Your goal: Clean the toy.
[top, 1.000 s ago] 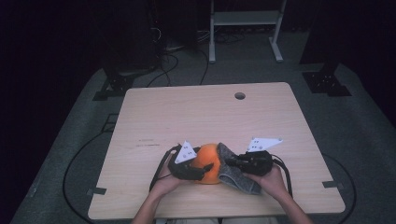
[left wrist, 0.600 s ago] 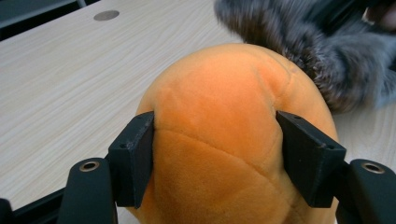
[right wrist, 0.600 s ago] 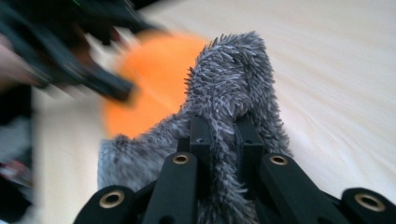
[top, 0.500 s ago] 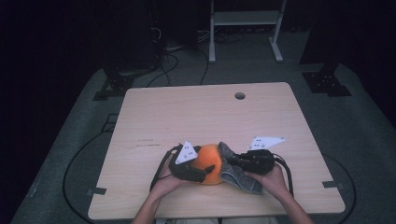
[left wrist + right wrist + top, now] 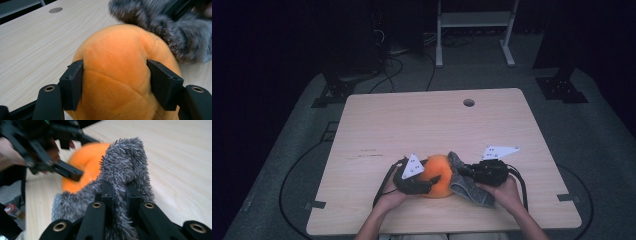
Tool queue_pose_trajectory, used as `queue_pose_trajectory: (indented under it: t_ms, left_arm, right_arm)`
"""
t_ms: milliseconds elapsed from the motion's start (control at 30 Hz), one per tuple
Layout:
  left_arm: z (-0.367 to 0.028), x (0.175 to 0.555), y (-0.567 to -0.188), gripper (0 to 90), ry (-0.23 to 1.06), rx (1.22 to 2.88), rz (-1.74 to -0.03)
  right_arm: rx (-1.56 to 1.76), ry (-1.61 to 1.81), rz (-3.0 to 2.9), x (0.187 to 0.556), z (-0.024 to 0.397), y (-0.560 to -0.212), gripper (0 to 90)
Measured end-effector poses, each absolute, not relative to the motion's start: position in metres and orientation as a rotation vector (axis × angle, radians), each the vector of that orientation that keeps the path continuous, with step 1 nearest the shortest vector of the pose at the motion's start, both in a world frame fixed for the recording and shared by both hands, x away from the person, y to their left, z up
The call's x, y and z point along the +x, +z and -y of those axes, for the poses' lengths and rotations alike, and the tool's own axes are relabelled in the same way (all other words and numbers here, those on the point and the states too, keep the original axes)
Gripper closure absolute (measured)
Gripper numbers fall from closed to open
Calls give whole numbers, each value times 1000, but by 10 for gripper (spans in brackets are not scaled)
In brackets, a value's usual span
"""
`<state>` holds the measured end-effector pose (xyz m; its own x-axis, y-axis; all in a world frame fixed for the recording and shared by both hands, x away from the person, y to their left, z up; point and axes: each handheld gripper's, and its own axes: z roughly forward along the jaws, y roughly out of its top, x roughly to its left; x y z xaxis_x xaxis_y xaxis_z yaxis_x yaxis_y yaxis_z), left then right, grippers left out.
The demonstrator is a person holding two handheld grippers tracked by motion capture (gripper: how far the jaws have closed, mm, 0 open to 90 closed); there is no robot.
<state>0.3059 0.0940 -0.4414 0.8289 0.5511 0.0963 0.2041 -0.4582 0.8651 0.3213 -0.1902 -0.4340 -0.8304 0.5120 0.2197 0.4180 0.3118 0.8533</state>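
An orange plush toy (image 5: 439, 175) lies near the table's front edge. My left gripper (image 5: 434, 181) comes at it from the left. Its jaws have just been closing, and both pads (image 5: 73, 82) now press into the plush's (image 5: 120, 75) sides. A grey furry cloth (image 5: 472, 192) drapes against the toy's right side. My right gripper (image 5: 462, 172) is shut on that cloth. In the right gripper view the grey pile (image 5: 125, 160) bulges up between the two pads of my right gripper (image 5: 119, 188), with the orange plush (image 5: 85, 160) and the left gripper behind it.
The light wooden table (image 5: 422, 120) has a small round hole (image 5: 469, 102) near its far edge. Cables trail from both grippers off the front edge. A white frame stand (image 5: 472, 20) and dark equipment stand on the floor beyond the table.
The left gripper's jaws look drawn in tighter around the orange plush. Both hands, the plush and the grey cloth stay where they were.
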Motion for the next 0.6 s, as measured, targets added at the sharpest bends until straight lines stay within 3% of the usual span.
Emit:
queue_pose_trajectory:
  t_ms: [200,367,533,600]
  left_arm:
    - [-95,305,-442,331,450,2039,-553]
    - [-91,303,-441,317,478,2048,-546]
    - [-104,313,-432,83,392,2017,-611]
    - [-103,315,-438,147,332,2014,-623]
  right_arm:
    - [1019,1450,-2498,330,204,-450,805]
    - [891,1574,-2452,319,197,-432,804]
    - [877,1527,-2485,320,194,-439,805]
    - [914,1476,-2496,323,199,-441,805]
